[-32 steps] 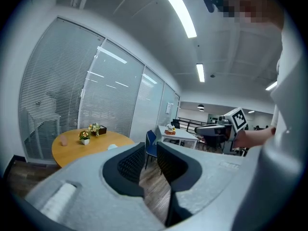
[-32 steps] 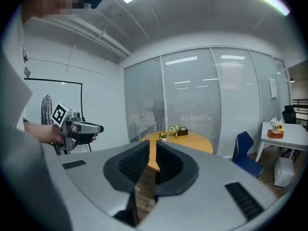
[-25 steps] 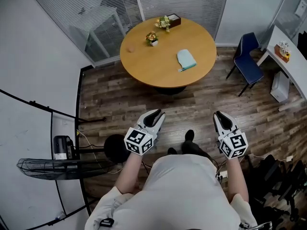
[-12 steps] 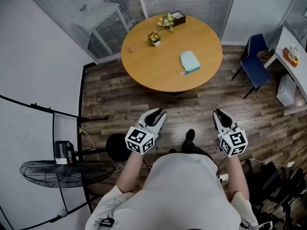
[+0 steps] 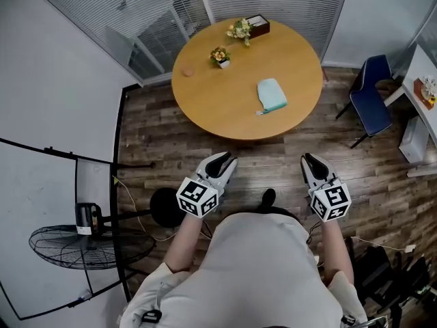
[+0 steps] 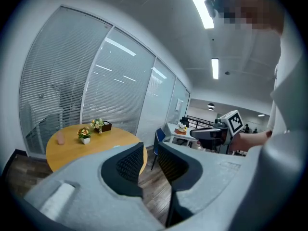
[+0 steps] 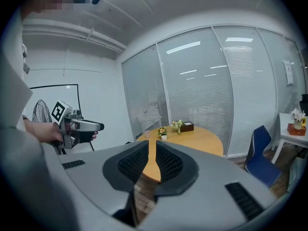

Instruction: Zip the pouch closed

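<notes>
A pale teal pouch [image 5: 272,94] lies flat on the right half of the round wooden table [image 5: 225,94], far ahead of both grippers. My left gripper [image 5: 220,160] is held over the wooden floor in front of the person's body, with its jaws a narrow gap apart and nothing between them [image 6: 150,150]. At the same height, my right gripper [image 5: 309,160] points toward the table [image 7: 202,139]. Its jaws have just been opening a little and are empty [image 7: 153,150]. Neither gripper view shows the pouch clearly.
Two small flower pots [image 5: 217,55] and a brown box [image 5: 258,26] stand at the table's far side. A blue chair [image 5: 369,98] and a white desk [image 5: 427,80] are to the right. A floor fan [image 5: 89,241] and cables lie at the left. Glass partitions with blinds stand behind the table.
The person has stepped toward the table, and both grippers have moved forward with them. The table and the pouch sit slightly lower in the head view.
</notes>
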A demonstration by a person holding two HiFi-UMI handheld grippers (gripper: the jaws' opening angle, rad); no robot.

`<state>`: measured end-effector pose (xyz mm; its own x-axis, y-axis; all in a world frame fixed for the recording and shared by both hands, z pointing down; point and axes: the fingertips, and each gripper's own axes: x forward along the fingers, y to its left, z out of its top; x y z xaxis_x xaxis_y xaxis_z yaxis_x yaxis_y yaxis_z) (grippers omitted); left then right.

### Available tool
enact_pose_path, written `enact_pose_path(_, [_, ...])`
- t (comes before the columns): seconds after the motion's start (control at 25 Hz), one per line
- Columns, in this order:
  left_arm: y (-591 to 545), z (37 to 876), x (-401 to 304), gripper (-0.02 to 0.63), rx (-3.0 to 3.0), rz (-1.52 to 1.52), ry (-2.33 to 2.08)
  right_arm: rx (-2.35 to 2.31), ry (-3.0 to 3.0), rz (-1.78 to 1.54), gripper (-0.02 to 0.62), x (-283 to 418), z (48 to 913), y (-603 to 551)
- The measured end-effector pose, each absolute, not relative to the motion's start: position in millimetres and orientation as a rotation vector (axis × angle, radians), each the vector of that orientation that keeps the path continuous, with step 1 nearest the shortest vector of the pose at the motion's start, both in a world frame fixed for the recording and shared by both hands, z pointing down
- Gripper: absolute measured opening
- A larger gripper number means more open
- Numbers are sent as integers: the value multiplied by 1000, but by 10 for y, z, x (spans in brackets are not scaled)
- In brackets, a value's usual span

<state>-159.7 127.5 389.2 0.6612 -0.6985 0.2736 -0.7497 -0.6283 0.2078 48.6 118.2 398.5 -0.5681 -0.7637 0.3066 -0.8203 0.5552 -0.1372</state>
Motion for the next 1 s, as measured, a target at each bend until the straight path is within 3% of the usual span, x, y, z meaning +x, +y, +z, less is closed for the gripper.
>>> enact_pose_path(0.44, [841, 3966, -1227, 87, 2543, 264, -1184, 1272, -2608, 405, 43, 821, 4080, 628])
enact_pose_path(1.0, [163, 4230, -1335, 87, 2523, 297, -1104, 1306, -2547, 460, 43, 711, 4295, 39])
